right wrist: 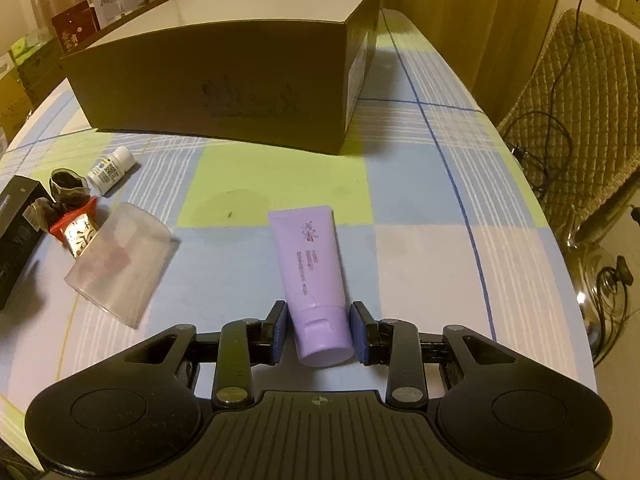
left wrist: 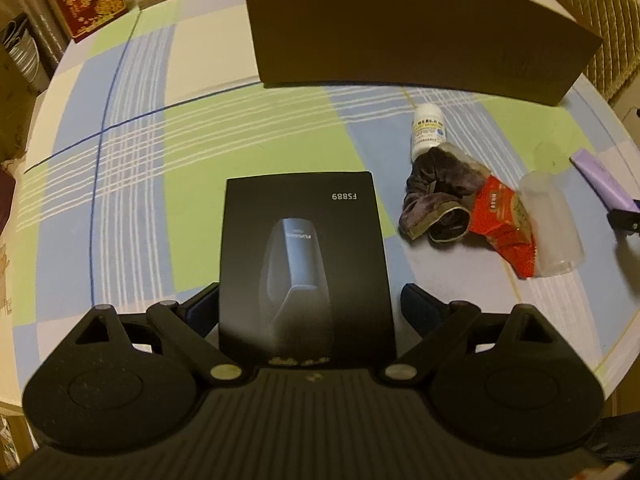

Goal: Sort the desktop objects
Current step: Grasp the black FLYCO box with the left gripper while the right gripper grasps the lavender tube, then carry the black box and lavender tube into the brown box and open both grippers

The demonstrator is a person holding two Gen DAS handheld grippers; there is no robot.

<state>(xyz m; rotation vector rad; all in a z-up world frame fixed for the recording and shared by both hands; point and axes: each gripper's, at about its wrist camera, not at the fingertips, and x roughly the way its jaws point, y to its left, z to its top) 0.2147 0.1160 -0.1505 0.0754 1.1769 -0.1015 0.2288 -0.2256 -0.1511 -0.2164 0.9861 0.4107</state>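
A black product box (left wrist: 304, 264) marked FS889 lies on the checked tablecloth between the fingers of my left gripper (left wrist: 308, 300), which is open with a gap at the right finger. A purple tube (right wrist: 312, 272) lies cap toward me between the pads of my right gripper (right wrist: 318, 328), which is open with small gaps on both sides. A white pill bottle (left wrist: 428, 132), a dark scrunchie (left wrist: 440, 196), a red snack packet (left wrist: 504, 224) and a clear plastic cup (left wrist: 554, 224) on its side lie in between. A large brown cardboard box (right wrist: 224, 68) stands open at the back.
A quilted chair (right wrist: 576, 112) with a cable stands right of the table. Red and white boxes (right wrist: 100, 8) sit behind the table at left. The table edge curves close on the right in the right wrist view (right wrist: 560, 288).
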